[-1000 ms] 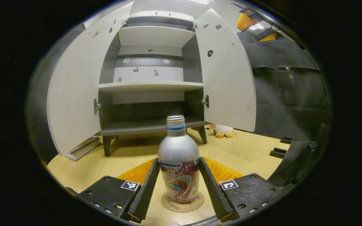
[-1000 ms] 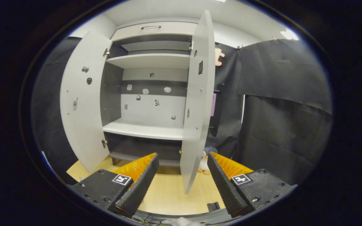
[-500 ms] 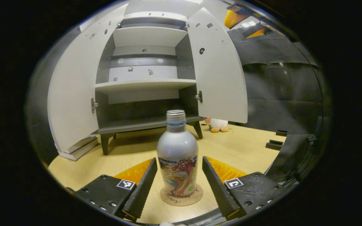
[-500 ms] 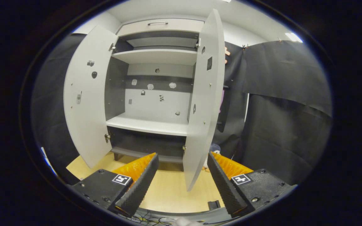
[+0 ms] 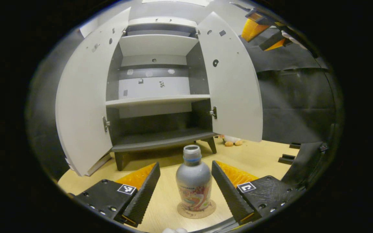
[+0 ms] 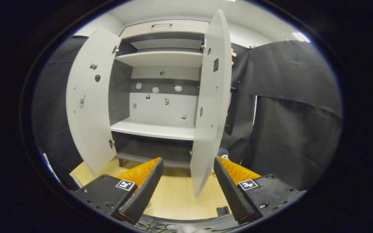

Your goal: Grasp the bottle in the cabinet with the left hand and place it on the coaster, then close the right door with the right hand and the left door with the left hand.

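Note:
The silver bottle (image 5: 193,181) with a printed label stands upright on the round cork coaster (image 5: 197,211) on the wooden surface. My left gripper (image 5: 185,165) is open, its fingers apart from the bottle on both sides and a little nearer than it. Behind it the cabinet (image 5: 160,100) has its left door (image 5: 83,97) and right door (image 5: 231,81) swung open, and its shelves are bare. My right gripper (image 6: 188,161) is open and holds nothing. It faces the right door (image 6: 210,113), seen nearly edge-on, and the left door (image 6: 89,97). It also appears, orange, as the right gripper (image 5: 259,29), high up.
A small plush toy (image 5: 231,140) lies on the wooden surface (image 5: 261,155) by the cabinet's right leg. Low black blocks (image 5: 287,158) sit at the right. A pale board (image 5: 97,161) lies beside the left door. Black cloth (image 6: 290,123) hangs to the right.
My left gripper opened off the bottle and drew back and up; the bottle stays on the coaster. The right gripper shifted slightly toward the right door.

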The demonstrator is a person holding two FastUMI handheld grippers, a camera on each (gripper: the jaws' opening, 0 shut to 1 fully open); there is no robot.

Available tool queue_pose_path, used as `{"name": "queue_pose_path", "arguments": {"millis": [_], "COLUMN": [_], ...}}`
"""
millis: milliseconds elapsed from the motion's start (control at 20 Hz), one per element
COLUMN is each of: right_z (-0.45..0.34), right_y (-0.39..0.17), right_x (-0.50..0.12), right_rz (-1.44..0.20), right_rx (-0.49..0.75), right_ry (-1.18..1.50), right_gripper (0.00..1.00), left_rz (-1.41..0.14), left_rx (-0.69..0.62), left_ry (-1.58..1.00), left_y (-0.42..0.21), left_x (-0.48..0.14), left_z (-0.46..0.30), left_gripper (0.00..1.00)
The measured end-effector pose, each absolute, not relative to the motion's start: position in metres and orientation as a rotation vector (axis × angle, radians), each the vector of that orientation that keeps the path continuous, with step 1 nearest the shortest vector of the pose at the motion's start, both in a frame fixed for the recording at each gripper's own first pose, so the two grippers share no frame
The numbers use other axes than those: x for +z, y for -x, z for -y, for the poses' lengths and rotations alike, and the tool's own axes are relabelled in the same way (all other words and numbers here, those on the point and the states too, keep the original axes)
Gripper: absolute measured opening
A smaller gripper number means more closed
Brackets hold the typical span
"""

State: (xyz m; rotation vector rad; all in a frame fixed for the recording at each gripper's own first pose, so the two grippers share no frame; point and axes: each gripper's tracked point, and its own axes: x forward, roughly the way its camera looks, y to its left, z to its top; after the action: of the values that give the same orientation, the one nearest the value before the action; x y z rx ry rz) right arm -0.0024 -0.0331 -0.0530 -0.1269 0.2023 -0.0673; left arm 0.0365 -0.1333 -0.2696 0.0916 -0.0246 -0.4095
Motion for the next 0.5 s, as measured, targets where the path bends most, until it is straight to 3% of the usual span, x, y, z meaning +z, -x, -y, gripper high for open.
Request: {"name": "queue_pose_path", "arguments": {"millis": [350, 500], "right_z": [0.035, 0.034], "right_y": [0.002, 0.002], "right_x": [-0.048, -0.044], "right_rz": [-0.164, -0.133], "right_rx": [-0.080, -0.085], "right_ry": [0.075, 0.065], "right_gripper": [1.00, 1.00], "left_rz": [0.202, 0.185], "left_rx": [-0.441, -0.436], "left_ry": [-0.043, 0.049], "left_y": [-0.032, -0.031], "left_x": [-0.135, -0.088], "left_z": [0.134, 0.130], "left_gripper": [0.97, 0.97]}}
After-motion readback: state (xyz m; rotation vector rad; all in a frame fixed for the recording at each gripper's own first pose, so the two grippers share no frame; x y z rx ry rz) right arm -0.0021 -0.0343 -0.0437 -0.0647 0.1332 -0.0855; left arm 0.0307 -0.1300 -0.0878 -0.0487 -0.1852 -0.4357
